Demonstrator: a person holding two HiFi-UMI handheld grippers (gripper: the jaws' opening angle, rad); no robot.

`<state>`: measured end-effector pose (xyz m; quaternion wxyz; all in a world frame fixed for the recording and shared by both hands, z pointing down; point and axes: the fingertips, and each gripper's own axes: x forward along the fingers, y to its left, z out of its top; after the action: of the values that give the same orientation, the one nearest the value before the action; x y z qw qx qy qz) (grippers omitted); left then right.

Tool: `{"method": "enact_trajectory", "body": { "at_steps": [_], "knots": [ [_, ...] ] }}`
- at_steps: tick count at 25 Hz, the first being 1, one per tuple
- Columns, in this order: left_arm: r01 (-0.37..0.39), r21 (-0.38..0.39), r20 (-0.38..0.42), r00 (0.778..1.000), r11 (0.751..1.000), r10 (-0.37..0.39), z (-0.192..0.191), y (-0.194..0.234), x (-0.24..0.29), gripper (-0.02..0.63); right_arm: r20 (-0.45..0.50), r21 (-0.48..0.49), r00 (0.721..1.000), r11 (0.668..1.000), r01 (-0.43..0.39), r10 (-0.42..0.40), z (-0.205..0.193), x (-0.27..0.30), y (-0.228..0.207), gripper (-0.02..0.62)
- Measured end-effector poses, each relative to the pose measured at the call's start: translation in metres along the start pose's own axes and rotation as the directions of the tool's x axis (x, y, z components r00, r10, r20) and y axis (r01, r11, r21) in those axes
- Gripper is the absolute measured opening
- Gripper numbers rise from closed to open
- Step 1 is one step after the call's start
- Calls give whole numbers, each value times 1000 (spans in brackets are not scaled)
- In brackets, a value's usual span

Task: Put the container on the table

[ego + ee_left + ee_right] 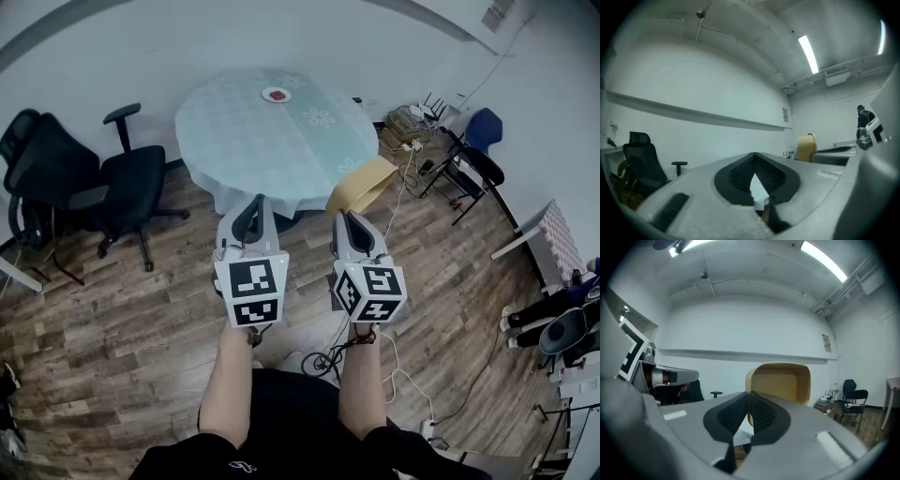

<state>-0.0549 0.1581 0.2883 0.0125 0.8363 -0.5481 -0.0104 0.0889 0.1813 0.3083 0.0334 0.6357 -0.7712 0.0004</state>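
A small round red and white container (275,95) sits on the far side of the round table (244,131), which has a pale green cloth. Both grippers are held side by side over the wooden floor, short of the table's near edge. My left gripper (255,200) (754,154) is shut, its jaw tips touching with nothing between them. My right gripper (341,216) (749,393) is also shut and empty. It points at a yellow chair (361,184) (780,383) tucked against the table.
A black office chair (103,183) stands left of the table. A blue folding chair (478,141) and loose cables (412,150) lie at the right, and a white cable (403,366) runs near my feet. A person (862,115) stands far off.
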Motion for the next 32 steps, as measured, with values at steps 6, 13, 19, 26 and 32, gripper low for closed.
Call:
{"method": "enact_trajectory", "body": {
  "at_steps": [6, 13, 19, 26, 32],
  "knots": [
    [7, 0, -13, 1000, 1000, -7, -6, 10, -3, 2, 8, 18, 1000, 1000, 6, -6, -2, 0, 10, 18],
    [7, -15, -11, 1000, 1000, -7, -7, 21, -3, 2, 28, 30, 998, 998, 58, -59, 5, -8, -2, 20],
    [-5, -6, 11, 1000, 1000, 5, 4, 32, -1, 2, 53, 20, 997, 998, 61, -62, 18, 0, -4, 20],
    [-28, 15, 27, 999, 1000, 27, 5, 54, 15, 2, 92, 0, 994, 998, 63, -63, 23, 17, -5, 20],
    [2, 47, 30, 1000, 999, -3, -4, 53, 56, 2, 115, 44, 988, 994, 96, -100, 12, 45, -36, 20]
  ]
}}
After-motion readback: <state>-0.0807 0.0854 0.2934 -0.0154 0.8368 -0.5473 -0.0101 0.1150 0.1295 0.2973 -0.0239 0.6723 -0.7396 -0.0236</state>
